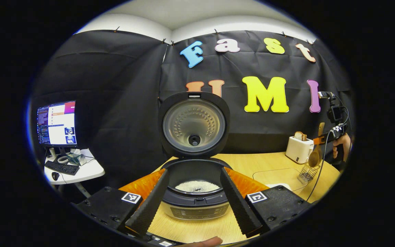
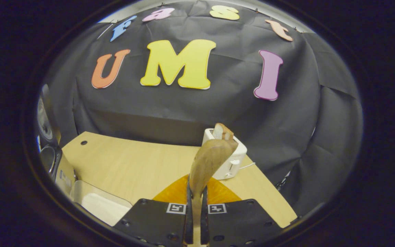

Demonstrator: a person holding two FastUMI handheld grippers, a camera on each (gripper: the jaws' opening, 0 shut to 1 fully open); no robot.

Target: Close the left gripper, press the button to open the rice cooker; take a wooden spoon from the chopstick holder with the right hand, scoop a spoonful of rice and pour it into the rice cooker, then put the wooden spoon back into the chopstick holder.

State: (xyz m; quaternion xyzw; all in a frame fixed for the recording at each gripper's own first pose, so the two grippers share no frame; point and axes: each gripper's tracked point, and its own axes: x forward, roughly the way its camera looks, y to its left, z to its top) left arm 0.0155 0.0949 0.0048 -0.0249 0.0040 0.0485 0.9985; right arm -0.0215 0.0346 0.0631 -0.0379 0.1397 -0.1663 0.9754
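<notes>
The right gripper (image 2: 194, 219) is clamped on the wooden spoon (image 2: 208, 161); lower it upright into the chopstick holder (image 1: 306, 173). The left gripper (image 1: 194, 202) is spread apart.

toaster (image 1: 299, 149) right of rice cooker (image 1: 194, 192)

text: none legible | rice cooker (image 1: 194, 202) panel: too small to read

Even, soft overhead light in both views, w/ faint shadows on the table (image 1: 269, 164). Strong fisheye bending at edges. Left view sharp; monitor (image 1: 57, 122) glows bright. Right view dimmer, slightly soft, dark toward rim.
</notes>
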